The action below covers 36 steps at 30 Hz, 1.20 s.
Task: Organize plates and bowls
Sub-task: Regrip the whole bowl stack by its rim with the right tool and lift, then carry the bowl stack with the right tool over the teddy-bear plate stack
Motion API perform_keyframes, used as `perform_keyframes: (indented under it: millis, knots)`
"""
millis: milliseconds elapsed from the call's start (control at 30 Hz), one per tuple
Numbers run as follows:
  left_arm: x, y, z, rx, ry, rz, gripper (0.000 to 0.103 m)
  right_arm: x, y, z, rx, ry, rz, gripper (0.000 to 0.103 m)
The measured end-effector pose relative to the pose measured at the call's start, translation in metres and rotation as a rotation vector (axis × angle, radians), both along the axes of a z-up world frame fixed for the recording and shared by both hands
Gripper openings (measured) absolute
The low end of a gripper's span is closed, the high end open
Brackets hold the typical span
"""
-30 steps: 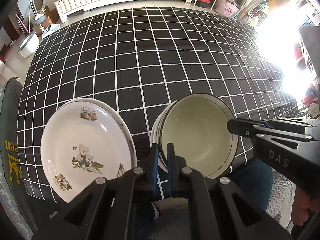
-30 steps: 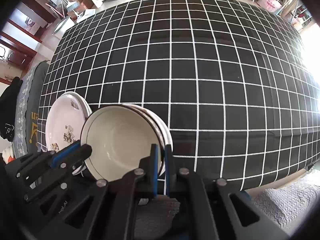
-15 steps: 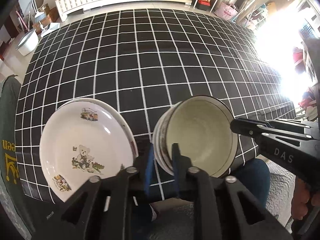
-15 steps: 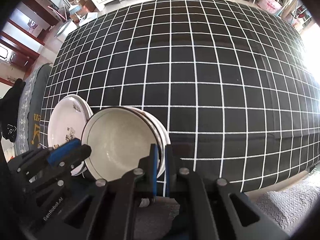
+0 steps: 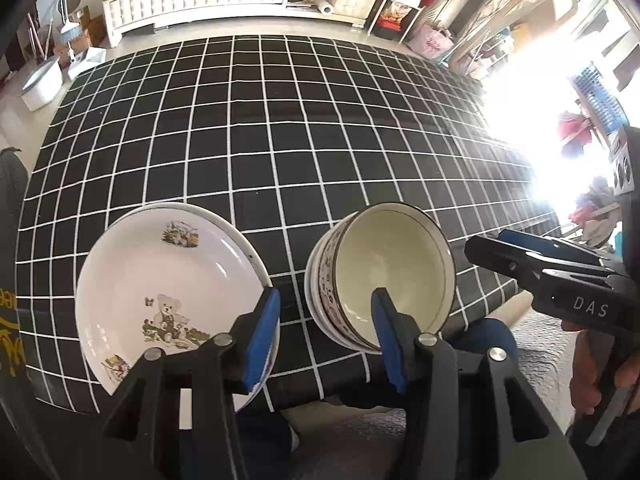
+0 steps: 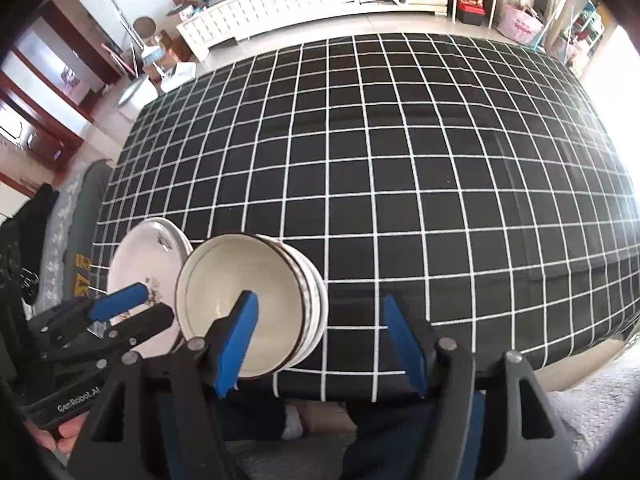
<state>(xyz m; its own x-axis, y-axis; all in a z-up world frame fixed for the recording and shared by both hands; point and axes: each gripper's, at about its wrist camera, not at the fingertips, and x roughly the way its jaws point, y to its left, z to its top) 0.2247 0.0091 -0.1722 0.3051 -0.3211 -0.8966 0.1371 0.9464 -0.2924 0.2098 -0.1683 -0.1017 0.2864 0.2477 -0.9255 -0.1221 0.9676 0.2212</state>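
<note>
— Both pairs of tongs have just been opening: a second ago each was pinched on the rim of the stacked bowls [image 5: 380, 276], and now nothing is sitting between either pair of blue pads.

— So how are the left tongs [image 5: 324, 332] standing?

— Moderately parted and pointing steeply down. In the left wrist view one pad is overlapping the right edge of the stacked plates [image 5: 168, 292], the other the near-left rim of the bowls, with bare checked cloth showing in the gap. Whether a pad is still brushing either rim I cannot tell from this angle.

— And the right tongs [image 6: 320, 344]?

— Spread wider. In the right wrist view the left pad is hanging in front of the bowls' hollow and the right pad is over open cloth well to the right of the stack; the bowls' right rim is lying between the two pads, but no pad is pressing on it.

— Where are the dishes sitting?

— Side by side near the front-left edge of the surface [image 5: 280, 140], which is wearing a black cloth with white grid lines. Plates with a teddy-bear print are lying on the left, cream bowls with dark rims are nesting just to their right, with a narrow strip of cloth apart.

— Any hand showing?

— A hand [image 5: 600, 376] is gripping the right tool's handle at the far right of the left wrist view, and fingertips are peeking under the left tool in the other view.
</note>
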Motion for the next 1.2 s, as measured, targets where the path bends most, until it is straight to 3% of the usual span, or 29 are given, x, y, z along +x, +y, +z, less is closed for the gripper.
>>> perform_keyframes:
  millis: [233, 1200]
  knots:
    - [0.001, 0.009, -0.009, -0.111, 0.023, -0.078, 0.045, -0.007, -0.001, -0.007, 0.047, -0.006, -0.03, 0.071]
    - [0.041, 0.015, -0.093, -0.127, 0.162, -0.185, 0.045, 0.016, -0.004, -0.066, 0.121, 0.139, -0.068, 0.071]
